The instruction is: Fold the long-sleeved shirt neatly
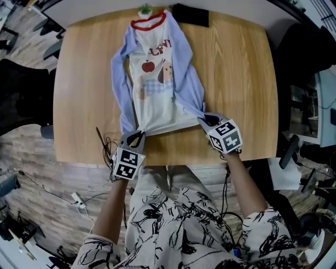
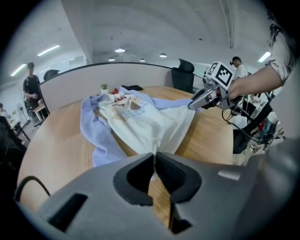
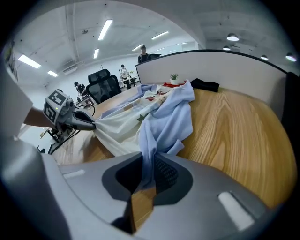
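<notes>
A long-sleeved shirt [image 1: 157, 84] lies lengthwise on the wooden table [image 1: 236, 79], red collar at the far end, white body with an apple print, lavender sleeves folded in along both sides. My left gripper [image 1: 136, 137] is shut on the shirt's near left hem corner [image 2: 152, 149], white cloth pinched between its pads. My right gripper [image 1: 206, 122] is shut on the near right corner, where the lavender sleeve [image 3: 161, 123] bunches between its jaws. Each gripper shows in the other's view: the right gripper [image 2: 197, 104] and the left gripper [image 3: 89, 124], with the hem stretched between them.
A small potted plant [image 1: 145, 9] and a black object [image 1: 190, 14] sit at the table's far edge. Cables [image 1: 105, 144] trail at the near left edge. Office chairs [image 2: 183, 75] and people stand beyond the table.
</notes>
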`<action>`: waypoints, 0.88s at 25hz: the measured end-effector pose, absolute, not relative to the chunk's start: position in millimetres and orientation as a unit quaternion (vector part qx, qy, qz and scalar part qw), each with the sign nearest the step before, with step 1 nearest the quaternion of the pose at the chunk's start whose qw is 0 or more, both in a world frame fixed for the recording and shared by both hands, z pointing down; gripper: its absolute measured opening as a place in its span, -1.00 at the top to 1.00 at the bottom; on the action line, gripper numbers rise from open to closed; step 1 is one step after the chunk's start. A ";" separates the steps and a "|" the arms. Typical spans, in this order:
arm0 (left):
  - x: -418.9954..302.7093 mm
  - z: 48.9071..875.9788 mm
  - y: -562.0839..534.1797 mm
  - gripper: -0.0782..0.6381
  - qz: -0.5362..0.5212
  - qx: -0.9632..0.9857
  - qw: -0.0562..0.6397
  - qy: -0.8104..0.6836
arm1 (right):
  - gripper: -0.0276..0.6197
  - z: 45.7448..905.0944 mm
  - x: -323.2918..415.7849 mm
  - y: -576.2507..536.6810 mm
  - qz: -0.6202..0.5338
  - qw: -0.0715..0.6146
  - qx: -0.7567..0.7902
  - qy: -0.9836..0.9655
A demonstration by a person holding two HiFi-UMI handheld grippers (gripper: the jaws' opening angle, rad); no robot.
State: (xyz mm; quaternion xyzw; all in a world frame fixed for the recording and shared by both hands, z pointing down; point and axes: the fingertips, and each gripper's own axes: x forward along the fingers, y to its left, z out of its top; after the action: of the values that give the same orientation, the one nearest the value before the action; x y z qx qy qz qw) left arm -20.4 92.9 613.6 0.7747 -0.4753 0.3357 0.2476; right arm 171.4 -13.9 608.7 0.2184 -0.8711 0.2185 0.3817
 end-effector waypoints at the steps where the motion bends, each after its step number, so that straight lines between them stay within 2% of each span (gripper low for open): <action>1: -20.8 608.1 97.8 0.72 0.336 0.776 0.251 -0.470 | 0.77 604.3 173.9 -7.3 0.225 0.380 0.217 -0.870; 7: -18.1 583.0 138.8 0.72 0.348 0.782 0.263 -0.445 | 0.77 592.6 189.4 52.6 0.271 0.364 0.223 -0.863; 14: -15.8 595.3 188.5 0.72 0.363 0.767 0.293 -0.440 | 0.77 607.7 195.0 115.2 0.293 0.367 0.227 -0.854; 18: -13.9 607.8 192.7 0.71 0.367 0.768 0.284 -0.442 | 0.73 615.5 197.0 117.7 0.291 0.365 0.233 -0.853; 19: -13.1 609.7 193.5 0.66 0.370 0.768 0.280 -0.441 | 0.66 614.7 197.0 118.2 0.287 0.366 0.229 -0.855; 21: -10.5 605.0 193.8 0.15 0.367 0.774 0.274 -0.437 | 0.41 608.8 197.2 121.9 0.283 0.361 0.214 -0.862; 22: -8.7 598.3 192.3 0.06 0.361 0.780 0.269 -0.435 | 0.33 605.1 198.0 123.8 0.283 0.356 0.207 -0.866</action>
State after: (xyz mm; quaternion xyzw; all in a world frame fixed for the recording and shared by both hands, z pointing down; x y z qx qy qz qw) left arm -8.7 192.3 598.3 0.7797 -0.4352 0.3606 0.2694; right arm 198.0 123.8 605.1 0.2065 -0.8663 0.2829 0.3561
